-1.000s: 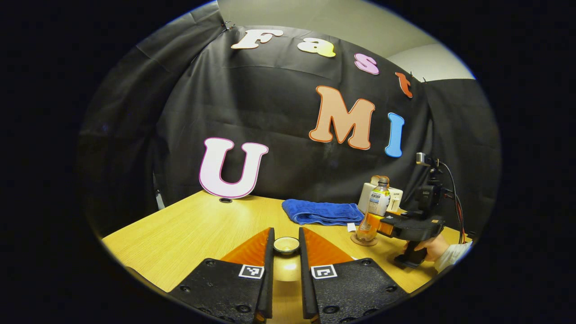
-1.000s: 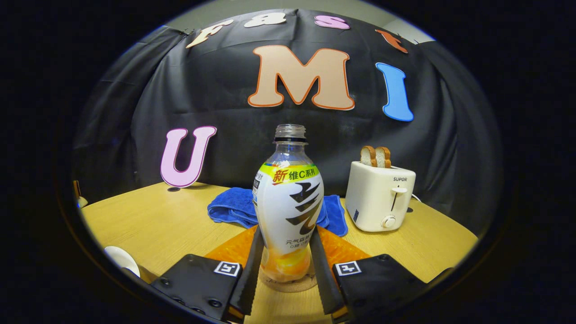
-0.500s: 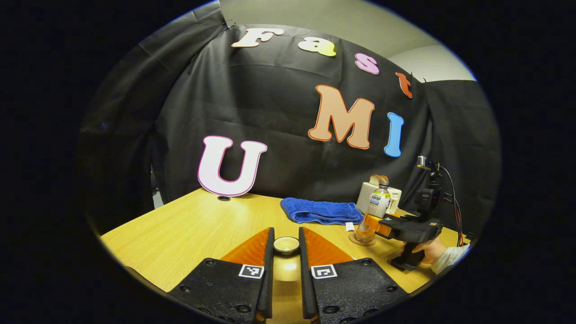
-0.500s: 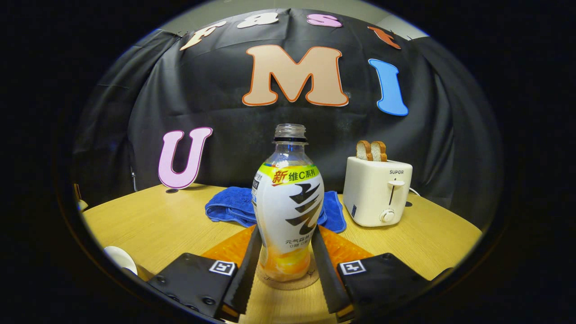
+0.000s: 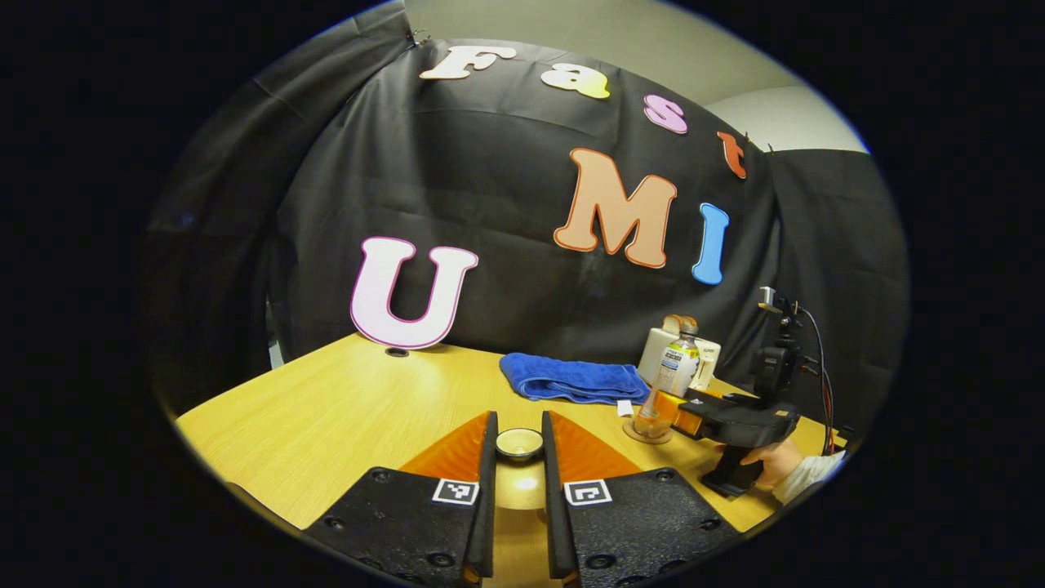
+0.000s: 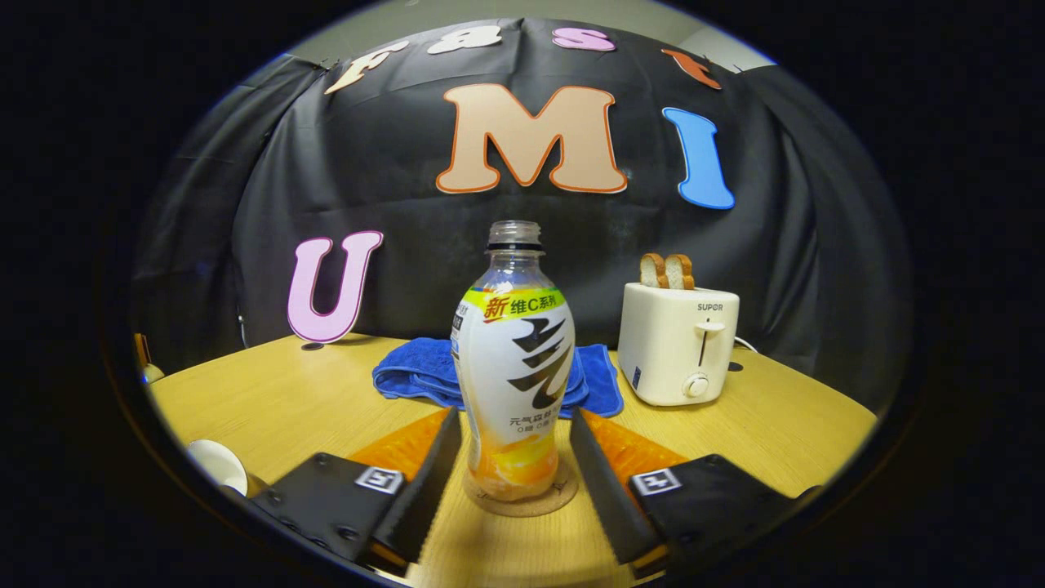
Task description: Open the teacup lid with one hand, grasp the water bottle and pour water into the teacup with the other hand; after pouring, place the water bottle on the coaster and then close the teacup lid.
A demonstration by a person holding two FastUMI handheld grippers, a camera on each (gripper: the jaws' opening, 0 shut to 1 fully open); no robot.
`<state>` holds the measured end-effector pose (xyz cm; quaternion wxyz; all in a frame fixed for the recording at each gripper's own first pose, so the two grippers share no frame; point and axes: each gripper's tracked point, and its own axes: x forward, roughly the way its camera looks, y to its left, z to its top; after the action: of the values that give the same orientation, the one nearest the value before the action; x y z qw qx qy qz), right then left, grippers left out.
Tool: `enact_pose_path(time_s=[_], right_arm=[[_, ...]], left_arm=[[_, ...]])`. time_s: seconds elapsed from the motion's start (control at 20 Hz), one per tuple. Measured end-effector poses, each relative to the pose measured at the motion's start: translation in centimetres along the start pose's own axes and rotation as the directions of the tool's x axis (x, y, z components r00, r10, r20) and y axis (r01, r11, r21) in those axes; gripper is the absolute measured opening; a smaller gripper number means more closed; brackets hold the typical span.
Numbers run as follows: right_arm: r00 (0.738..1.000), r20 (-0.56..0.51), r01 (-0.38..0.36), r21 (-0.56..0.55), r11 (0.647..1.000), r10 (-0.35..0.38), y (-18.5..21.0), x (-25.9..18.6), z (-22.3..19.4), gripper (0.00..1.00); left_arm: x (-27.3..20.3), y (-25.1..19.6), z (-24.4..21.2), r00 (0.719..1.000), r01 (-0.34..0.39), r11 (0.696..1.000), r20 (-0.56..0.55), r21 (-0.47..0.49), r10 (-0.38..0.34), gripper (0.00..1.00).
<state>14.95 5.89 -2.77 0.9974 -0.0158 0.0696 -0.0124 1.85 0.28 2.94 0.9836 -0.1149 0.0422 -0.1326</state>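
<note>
Cork coaster (image 6: 520,500), one bottle (image 6: 514,367).

Left gripper view: riding low over the table (image 5: 343,408), looking forward along its own fingers toward the booth's black cloth wall, with the lid (image 5: 519,443) sitting very near the lens between them.
Right gripper view: sitting low and close to the water bottle (image 6: 514,367), facing the same wall head-on, with the toaster (image 6: 678,343) standing farther back on its right.
Shared part: both are taking in the blue towel (image 5: 571,380), the bottle on its coaster (image 6: 522,500), the toaster and the tabletop.
Cross-sight: the left gripper view is catching the right gripper (image 5: 690,408) and the hand (image 5: 771,457) holding it, far off at its right edge.
</note>
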Motion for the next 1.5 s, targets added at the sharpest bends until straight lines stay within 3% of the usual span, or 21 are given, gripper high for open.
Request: enact_pose_path(time_s=[0.1, 0.15, 0.75, 1.5], right_arm=[[1.0, 0.016, 0.002, 0.011, 1.0, -0.002, -0.3, -0.7, 0.5, 0.99], [1.0, 0.022, 0.003, 0.013, 1.0, -0.003, -0.5, -1.0, 0.7, 1.0], [0.983, 0.182, 0.004, -0.046, 0.999, 0.004, -2.4, -7.1, 6.2, 1.0], [0.983, 0.184, -0.001, -0.002, 1.0, 0.001, -4.6, -8.9, 5.9, 0.98]], left_arm=[[0.2, -0.5, -0.3, 1.0, 0.012, 1.0, -0.007, -0.002, -0.012, 0.23], [0.3, -0.7, -0.4, 1.0, 0.016, 1.0, -0.008, -0.001, -0.016, 0.23], [2.1, -4.4, -2.1, 0.994, 0.109, 0.993, -0.035, 0.039, -0.107, 0.24], [3.4, -7.3, -6.4, 0.986, 0.141, 0.982, -0.107, 0.124, -0.128, 0.24]])
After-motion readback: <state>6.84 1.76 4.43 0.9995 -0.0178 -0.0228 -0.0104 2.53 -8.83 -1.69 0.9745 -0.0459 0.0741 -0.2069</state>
